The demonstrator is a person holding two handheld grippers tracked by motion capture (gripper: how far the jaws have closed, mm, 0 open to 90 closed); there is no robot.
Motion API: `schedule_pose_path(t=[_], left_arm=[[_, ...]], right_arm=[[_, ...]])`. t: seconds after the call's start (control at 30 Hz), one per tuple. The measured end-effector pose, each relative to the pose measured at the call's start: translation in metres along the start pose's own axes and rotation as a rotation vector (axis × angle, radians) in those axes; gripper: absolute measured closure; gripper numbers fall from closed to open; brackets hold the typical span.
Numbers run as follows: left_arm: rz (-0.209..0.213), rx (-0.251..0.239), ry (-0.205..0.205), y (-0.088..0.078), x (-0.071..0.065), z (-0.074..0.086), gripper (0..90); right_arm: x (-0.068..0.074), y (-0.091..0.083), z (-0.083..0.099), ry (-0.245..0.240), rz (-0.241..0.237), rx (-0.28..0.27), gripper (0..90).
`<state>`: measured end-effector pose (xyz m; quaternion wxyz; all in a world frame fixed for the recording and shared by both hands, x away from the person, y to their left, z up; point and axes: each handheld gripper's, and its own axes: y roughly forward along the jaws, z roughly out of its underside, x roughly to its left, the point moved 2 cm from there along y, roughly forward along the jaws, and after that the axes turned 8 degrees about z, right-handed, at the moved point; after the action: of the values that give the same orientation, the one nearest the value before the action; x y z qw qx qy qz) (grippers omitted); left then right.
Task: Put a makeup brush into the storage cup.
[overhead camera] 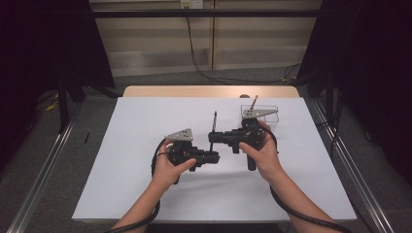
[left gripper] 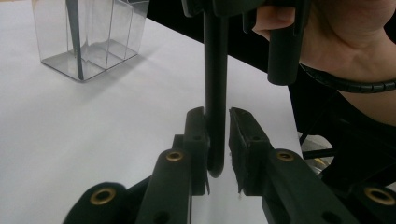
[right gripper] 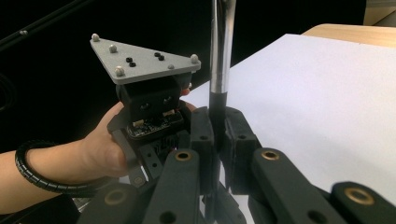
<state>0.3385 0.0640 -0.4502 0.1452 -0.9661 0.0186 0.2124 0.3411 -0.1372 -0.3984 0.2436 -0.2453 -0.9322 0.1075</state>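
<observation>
- The white table (overhead camera: 145,194) has much free surface in front of the hands and at the left side; its far wooden edge is bare.
- A clear container (overhead camera: 270,112) stands near the far right edge, just behind the right hand, with a stick leaning inside.
- The right gripper (overhead camera: 214,137) is clamped on a slim black tool (overhead camera: 214,122), which stands upright near the middle of the table.
- The left gripper (overhead camera: 216,156) has its jaws a little apart around the tool's lower end (left gripper: 215,158); a narrow gap shows at one pad, so it is not pressing.
</observation>
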Motion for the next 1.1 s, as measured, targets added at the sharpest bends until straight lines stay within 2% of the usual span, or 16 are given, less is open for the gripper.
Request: schedule_pose_path(t=[0.23, 0.33, 0.43, 0.6, 0.73, 0.93, 1.1], left_arm=[[0.010, -0.005, -0.002, -0.001, 0.000, 0.000, 72.5], [0.016, -0.010, -0.006, -0.001, 0.000, 0.000, 64.9], [0.014, -0.010, -0.009, -0.001, 0.001, 0.000, 62.3], [0.022, -0.021, -0.011, -0.003, 0.001, 0.000, 52.3], [0.025, -0.049, -0.035, -0.006, 0.002, -0.001, 42.6], [-0.010, -0.020, -0.017, -0.010, 0.002, 0.000, 35.4], [-0.028, -0.024, -0.019, -0.014, 0.002, 0.000, 32.2]], right_arm=[[0.000, -0.003, -0.002, -0.001, -0.010, -0.014, 84.8], [0.000, -0.004, -0.003, -0.004, -0.013, -0.016, 84.8], [0.000, -0.005, -0.003, -0.009, -0.011, -0.017, 84.8], [0.000, -0.007, -0.004, -0.017, -0.012, -0.019, 84.8], [-0.002, -0.010, -0.004, -0.021, -0.004, -0.027, 84.8], [-0.003, -0.014, -0.006, -0.037, 0.007, -0.040, 84.7], [-0.003, -0.016, -0.007, -0.050, 0.009, -0.043, 84.7]])
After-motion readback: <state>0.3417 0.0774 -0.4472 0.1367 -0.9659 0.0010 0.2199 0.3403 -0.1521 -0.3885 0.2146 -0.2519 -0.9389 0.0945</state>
